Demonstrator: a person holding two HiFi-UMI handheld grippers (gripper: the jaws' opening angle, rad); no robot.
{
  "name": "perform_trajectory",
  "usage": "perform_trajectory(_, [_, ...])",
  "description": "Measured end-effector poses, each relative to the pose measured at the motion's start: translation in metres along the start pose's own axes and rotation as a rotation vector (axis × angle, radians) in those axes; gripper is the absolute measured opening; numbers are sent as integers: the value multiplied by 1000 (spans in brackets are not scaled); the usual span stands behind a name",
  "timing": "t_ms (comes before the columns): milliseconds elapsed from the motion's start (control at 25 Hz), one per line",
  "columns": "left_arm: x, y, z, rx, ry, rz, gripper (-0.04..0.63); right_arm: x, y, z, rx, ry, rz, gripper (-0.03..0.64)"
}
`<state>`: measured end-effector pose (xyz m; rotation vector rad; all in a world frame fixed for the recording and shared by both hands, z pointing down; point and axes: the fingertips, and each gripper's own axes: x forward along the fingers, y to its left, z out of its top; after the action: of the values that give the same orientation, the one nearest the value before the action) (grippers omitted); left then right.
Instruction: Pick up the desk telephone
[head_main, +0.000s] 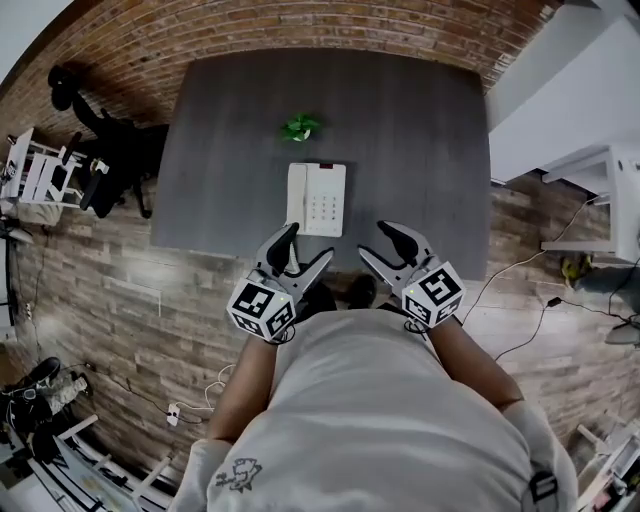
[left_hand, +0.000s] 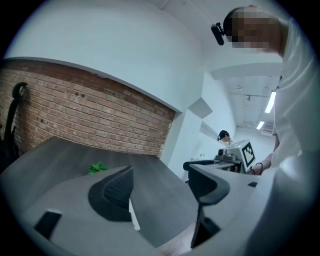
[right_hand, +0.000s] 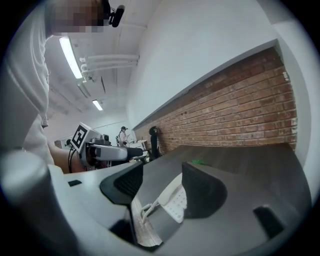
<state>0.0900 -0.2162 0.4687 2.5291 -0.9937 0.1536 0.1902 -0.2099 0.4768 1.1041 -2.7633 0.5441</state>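
A white desk telephone (head_main: 317, 199) lies flat on the dark grey desk (head_main: 410, 130), handset along its left side, keypad to the right. My left gripper (head_main: 303, 251) hovers open at the desk's near edge, just below the phone's left corner. My right gripper (head_main: 382, 243) is open too, a little right of the phone and apart from it. In the right gripper view the telephone (right_hand: 172, 198) shows between the open jaws with its coiled cord (right_hand: 146, 211). A sliver of the telephone (left_hand: 133, 216) peeks past the left jaw in the left gripper view.
A small green plant (head_main: 300, 127) sits on the desk behind the phone. A brick wall (head_main: 300, 30) runs behind the desk. A black chair (head_main: 110, 160) stands at the left, white furniture (head_main: 590, 130) at the right, and cables (head_main: 520, 300) trail on the wood floor.
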Motion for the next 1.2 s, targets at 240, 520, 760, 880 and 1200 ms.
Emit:
perform_trajectory(240, [15,45,0,-25,50,-38,353,30,-19,-11,70,42,-56,247])
perform_trajectory(520, [28,95,-16,-51,135,-87,363,63,-41,-30,149,86,-123,249])
perform_trajectory(760, [42,127,-41,-71,230,-134,370,85,-55,-57,206,142,-145,247])
perform_trajectory(880, [50,141,-64,-100,298,-160,370,95,-58,-71,236,161,-139,229])
perform_trajectory(1200, [67,173,-115,-133,409,-177,370,114,-77,-115,262,245,-179,219])
